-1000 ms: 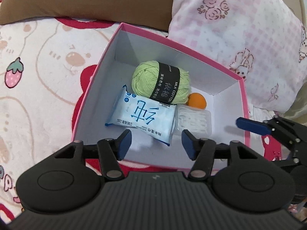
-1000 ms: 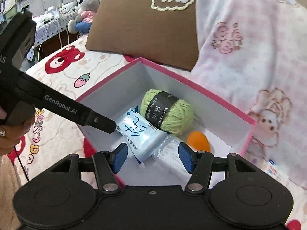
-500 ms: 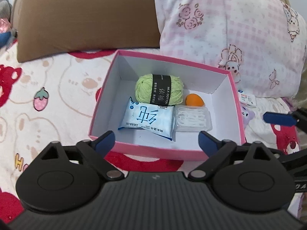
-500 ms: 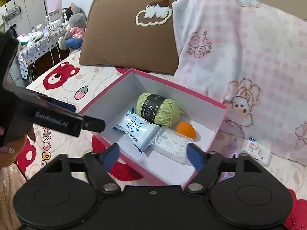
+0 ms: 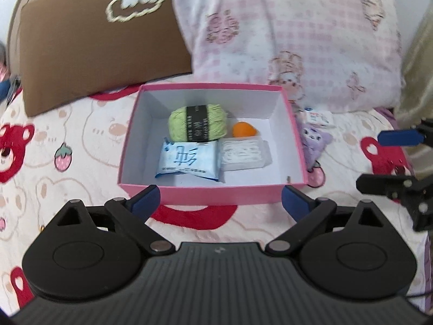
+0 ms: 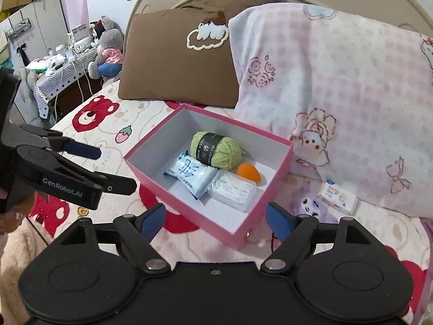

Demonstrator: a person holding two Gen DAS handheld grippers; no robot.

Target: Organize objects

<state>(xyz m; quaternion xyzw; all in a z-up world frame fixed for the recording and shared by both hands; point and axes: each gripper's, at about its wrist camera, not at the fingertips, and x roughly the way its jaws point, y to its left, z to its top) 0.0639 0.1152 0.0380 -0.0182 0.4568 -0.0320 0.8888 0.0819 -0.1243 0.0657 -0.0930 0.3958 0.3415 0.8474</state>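
An open pink box (image 5: 211,86) (image 6: 189,208) sits on the bed. It holds a green yarn ball (image 5: 197,126) (image 6: 215,150), a blue tissue pack (image 5: 189,161), a clear case of white swabs (image 5: 243,154) and a small orange piece (image 5: 243,129). My left gripper (image 5: 220,197) hovers before the box's near wall, jaws open wide and empty. My right gripper (image 6: 215,215) is open too, above the box's near corner, with nothing between its fingers. Right of the box lie a small white packet (image 5: 318,116) (image 6: 338,195) and a purple plush item (image 5: 314,140) (image 6: 311,205).
A brown pillow (image 6: 176,65) and a pink checked pillow (image 6: 338,94) lean behind the box. The bear-print bedspread (image 5: 67,135) spreads to the left. A side table with plush toys (image 6: 105,51) stands beyond the bed's left edge. A hand (image 6: 8,216) holds the left gripper.
Both grippers have pulled back and upward from the box, and their jaws have spread wide. The whole box, the packet and the purple plush item have come into view.
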